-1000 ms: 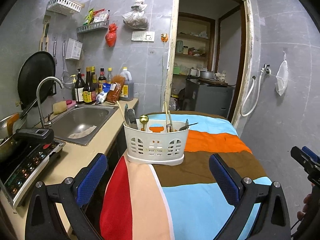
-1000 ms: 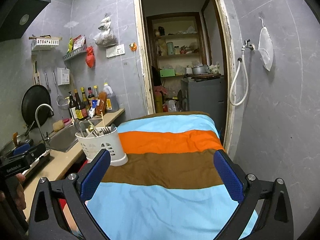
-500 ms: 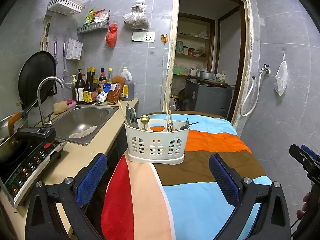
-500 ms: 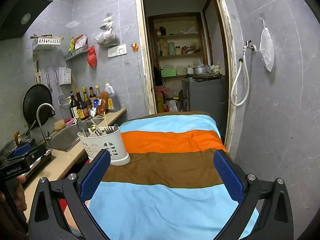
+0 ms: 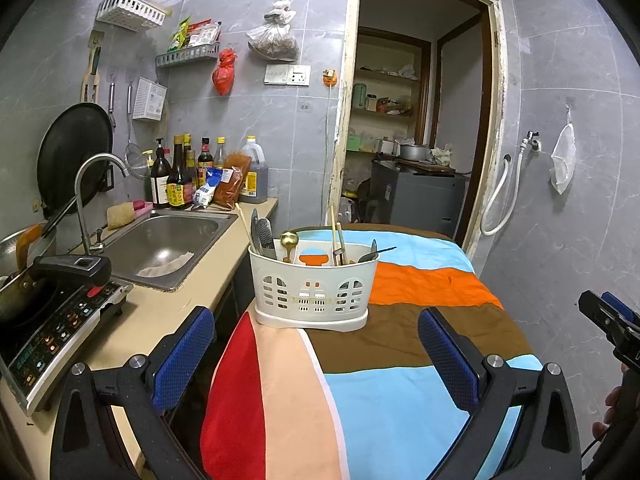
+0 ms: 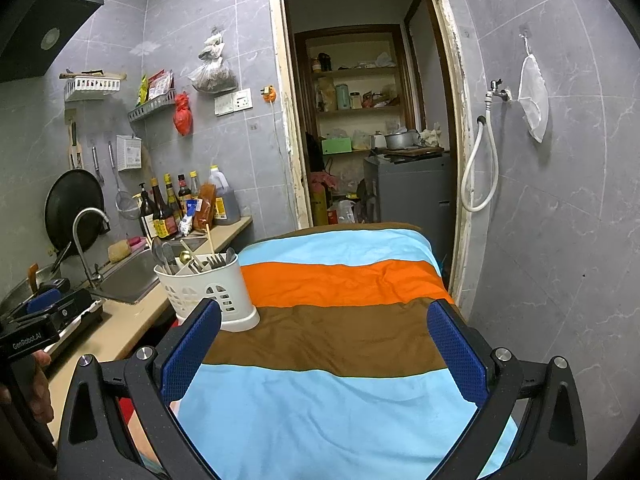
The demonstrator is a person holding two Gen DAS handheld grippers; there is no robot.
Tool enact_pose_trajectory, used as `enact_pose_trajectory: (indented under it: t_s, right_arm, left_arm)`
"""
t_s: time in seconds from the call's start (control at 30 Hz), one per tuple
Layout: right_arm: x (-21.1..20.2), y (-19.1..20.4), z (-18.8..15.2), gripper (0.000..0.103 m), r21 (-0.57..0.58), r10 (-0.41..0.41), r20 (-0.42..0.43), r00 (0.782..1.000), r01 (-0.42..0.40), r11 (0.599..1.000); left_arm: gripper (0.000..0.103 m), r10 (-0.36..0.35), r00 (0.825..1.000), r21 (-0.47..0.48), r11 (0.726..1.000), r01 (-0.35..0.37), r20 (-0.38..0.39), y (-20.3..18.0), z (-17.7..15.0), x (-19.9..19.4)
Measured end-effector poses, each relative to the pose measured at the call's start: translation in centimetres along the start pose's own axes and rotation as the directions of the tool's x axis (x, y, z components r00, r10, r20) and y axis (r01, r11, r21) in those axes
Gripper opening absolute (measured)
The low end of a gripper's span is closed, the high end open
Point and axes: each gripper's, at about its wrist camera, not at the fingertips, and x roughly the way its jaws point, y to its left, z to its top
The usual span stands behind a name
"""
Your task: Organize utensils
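A white slotted utensil caddy stands on the striped cloth of the table at its left edge. It holds chopsticks, a gold spoon, dark spatulas and forks. It also shows in the right wrist view at the left. My left gripper is open and empty, a short way in front of the caddy. My right gripper is open and empty over the brown and blue stripes, to the right of the caddy.
A counter left of the table carries a steel sink with a tap, an induction cooker with a pan, and sauce bottles at the wall. An open doorway lies behind the table. A grey tiled wall is at the right.
Both grippers have drifted slightly; the caddy sits a little further right and lower in both views. Both stay open and empty.
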Motion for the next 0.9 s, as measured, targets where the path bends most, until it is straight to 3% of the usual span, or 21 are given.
enact_pose_trajectory:
  t_s: [0.9]
  right_arm:
    - [-0.07,0.11,-0.03,0.101,-0.001,0.001,0.002,1.000,-0.001,1.000]
  left_arm:
    - [0.103,0.001,1.000,0.000,1.000,-0.001,0.001,0.02,0.05,0.02]
